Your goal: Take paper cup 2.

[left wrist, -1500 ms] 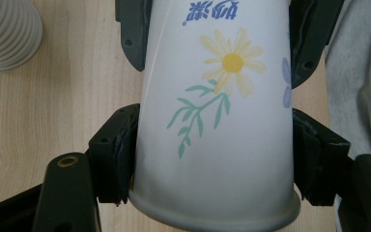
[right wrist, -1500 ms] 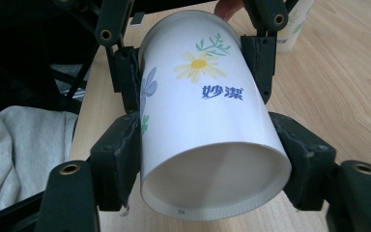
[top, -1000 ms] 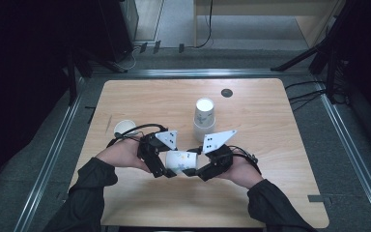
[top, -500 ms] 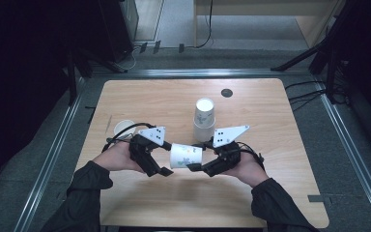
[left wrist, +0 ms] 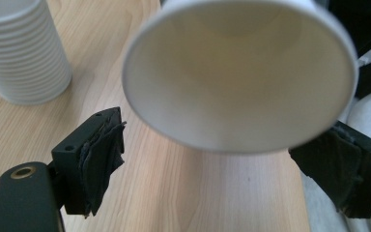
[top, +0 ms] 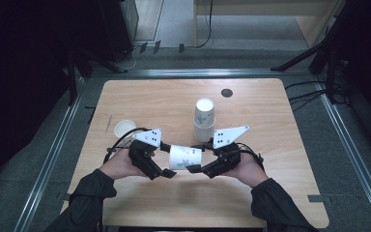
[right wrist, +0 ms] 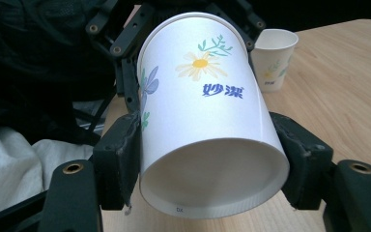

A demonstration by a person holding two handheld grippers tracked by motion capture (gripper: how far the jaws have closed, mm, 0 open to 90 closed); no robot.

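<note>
You're in a lab or recording rig, not a home. The wooden surface point(top: 270, 193) sits alone on grey carpet floor point(top: 348, 159), with metal rails point(top: 48, 159) running along its left, right and far edges. Beyond the far edge there are black stand legs point(top: 314, 55), loose cables point(top: 207, 24) on the floor and a dark cabinet point(top: 118, 24) off the far left corner. A light wood furniture piece point(top: 270, 9) stands past the far right corner. Surroundings are dark, only the surface is lit. Each gripper you hold carries a grey three-cornered plate point(top: 229, 135).

Cup point(left wrist: 241, 72) rim seemingly blurred, top cropped
</note>
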